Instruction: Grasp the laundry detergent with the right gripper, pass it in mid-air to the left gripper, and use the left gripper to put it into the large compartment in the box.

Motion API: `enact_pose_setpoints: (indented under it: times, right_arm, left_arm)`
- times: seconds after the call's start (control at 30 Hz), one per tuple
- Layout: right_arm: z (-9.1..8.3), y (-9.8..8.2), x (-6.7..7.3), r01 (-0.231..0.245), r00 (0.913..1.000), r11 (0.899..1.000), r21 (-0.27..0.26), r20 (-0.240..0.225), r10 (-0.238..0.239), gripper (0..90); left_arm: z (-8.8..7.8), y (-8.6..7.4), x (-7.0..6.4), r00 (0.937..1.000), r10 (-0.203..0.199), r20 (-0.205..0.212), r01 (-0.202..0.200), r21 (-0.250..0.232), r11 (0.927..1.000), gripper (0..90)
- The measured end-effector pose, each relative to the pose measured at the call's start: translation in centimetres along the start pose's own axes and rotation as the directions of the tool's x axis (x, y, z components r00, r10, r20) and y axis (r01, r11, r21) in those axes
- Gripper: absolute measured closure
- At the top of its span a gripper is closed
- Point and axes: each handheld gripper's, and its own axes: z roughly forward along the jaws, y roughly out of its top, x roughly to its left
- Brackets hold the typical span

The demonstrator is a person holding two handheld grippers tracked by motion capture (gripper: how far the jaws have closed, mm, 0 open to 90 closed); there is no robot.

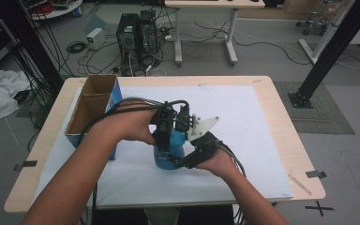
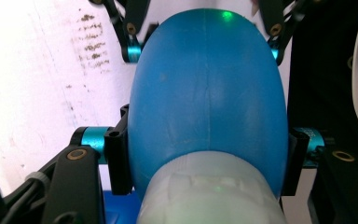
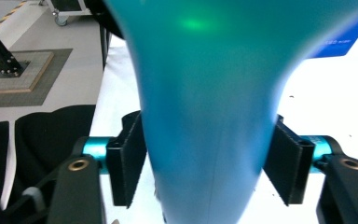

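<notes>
Blue bottle (image 1: 169, 157) stood near the desk's (image 1: 281, 136) near edge. Left gripper (image 2: 207, 154) squeezed it tight. Right gripper (image 3: 209, 163) sat loosely around it, pads apart. Best was to keep the left squeeze steady. Cardboard box (image 1: 91, 110) waited farther left.

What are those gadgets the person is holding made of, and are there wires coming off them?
Each gripper, left and right, is a black frame of jointed links with turquoise metal sleeves and brass-coloured pivot pins at the jaws. The pads are flat black blocks. Bundled black cables trail back, a pale three-cornered plate tops the right one. Forearms are bare.
</notes>
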Motion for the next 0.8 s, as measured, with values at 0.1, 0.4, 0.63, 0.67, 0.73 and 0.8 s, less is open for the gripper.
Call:
enact_pose_setpoints:
  times: [0.1, 0.4, 0.63, 0.67, 0.73, 0.8]
  right_arm:
    - [-0.5, -0.1, -0.3, -0.002, 0.9997, 1.000, 0.000, 0.025, 0.002, 29.0]
    - [-1.1, -0.1, -0.7, -0.031, 0.9990, 0.999, 0.036, 0.034, 0.029, 23.4]
    - [-1.4, 0.0, -0.9, -0.024, 0.9982, 0.995, 0.101, 0.057, 0.019, 19.5]
    - [-1.4, 0.0, -0.9, -0.024, 0.9982, 0.995, 0.101, 0.057, 0.019, 19.5]
    - [-1.5, 0.1, -1.1, -0.043, 0.9964, 0.988, 0.148, 0.079, 0.031, 12.6]
    - [-1.7, 0.1, -1.2, -0.048, 0.9957, 0.986, 0.161, 0.086, 0.035, 12.5]
  left_arm:
    - [-0.2, -0.6, 0.2, 0.9997, -0.023, -0.004, 0.023, -0.005, 0.9997, 38.5]
    - [-0.8, -1.9, 0.6, 0.9986, -0.052, 0.009, 0.052, -0.017, 0.9985, 38.4]
    - [-1.2, -2.7, 0.9, 0.9970, -0.075, 0.020, 0.075, -0.015, 0.9971, 38.4]
    - [-1.2, -2.7, 0.9, 0.9970, -0.075, 0.020, 0.075, -0.015, 0.9971, 38.4]
    - [-1.5, -3.0, 1.0, 0.9962, -0.085, 0.018, 0.085, -0.012, 0.9963, 38.4]
    - [-1.7, -3.3, 1.1, 0.9957, -0.092, 0.017, 0.092, -0.013, 0.9957, 38.3]
